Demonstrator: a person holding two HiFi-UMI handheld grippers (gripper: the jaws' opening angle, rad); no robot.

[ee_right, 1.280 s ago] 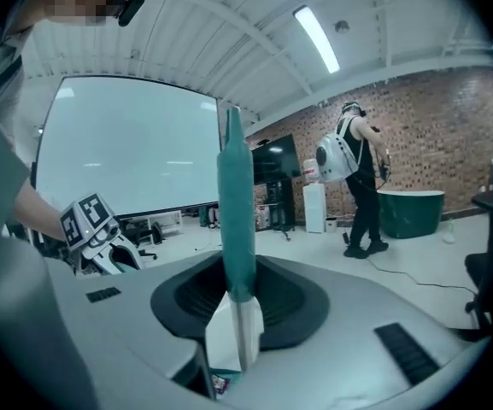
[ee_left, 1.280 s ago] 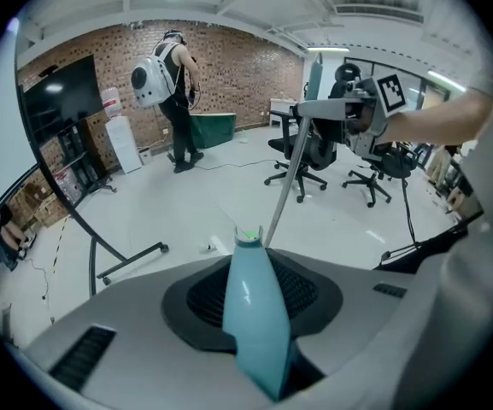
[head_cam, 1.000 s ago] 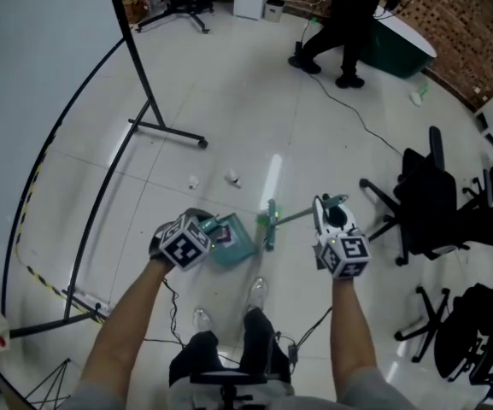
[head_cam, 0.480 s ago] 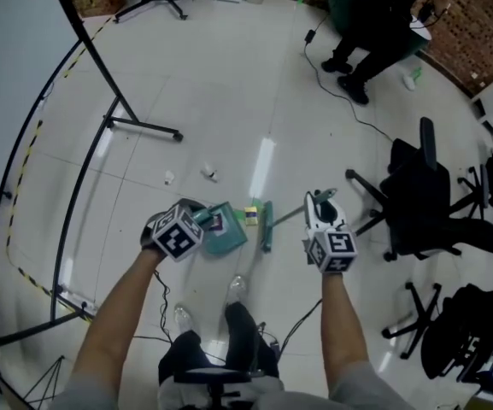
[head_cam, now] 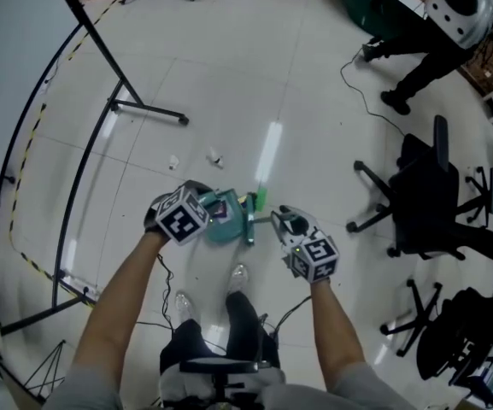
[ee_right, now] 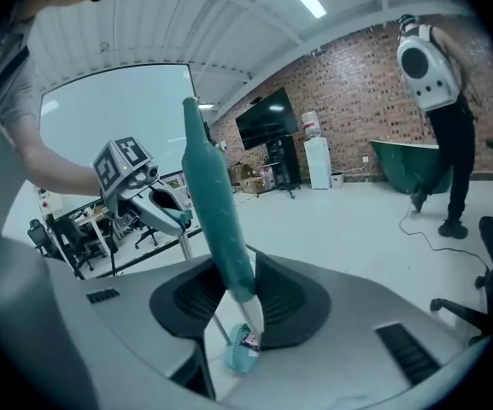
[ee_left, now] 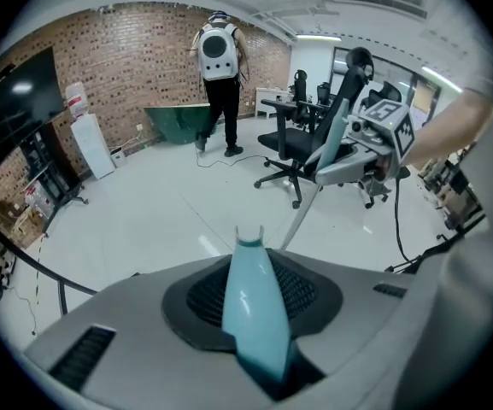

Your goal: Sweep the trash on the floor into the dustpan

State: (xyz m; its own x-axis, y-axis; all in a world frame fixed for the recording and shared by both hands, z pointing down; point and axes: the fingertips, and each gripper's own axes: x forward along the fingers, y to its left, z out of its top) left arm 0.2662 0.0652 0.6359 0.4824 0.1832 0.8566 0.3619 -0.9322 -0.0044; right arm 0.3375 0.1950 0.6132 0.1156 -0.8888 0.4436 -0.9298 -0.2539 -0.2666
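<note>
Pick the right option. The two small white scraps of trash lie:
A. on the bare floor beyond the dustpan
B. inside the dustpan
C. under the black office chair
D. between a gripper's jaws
A: in the head view one scrap and a second scrap lie on the white floor, past the teal dustpan and apart from it.

A light grey short-sleeved top is worn, filling the left edge of the right gripper view, and its sleeves are shown at the lower left and lower right of the head view. Dark trousers are seen at the bottom centre, with pale shoes just above them. Something dark, perhaps a glove, is seen over the left hand. A thin black cable is seen beside the legs.
</note>
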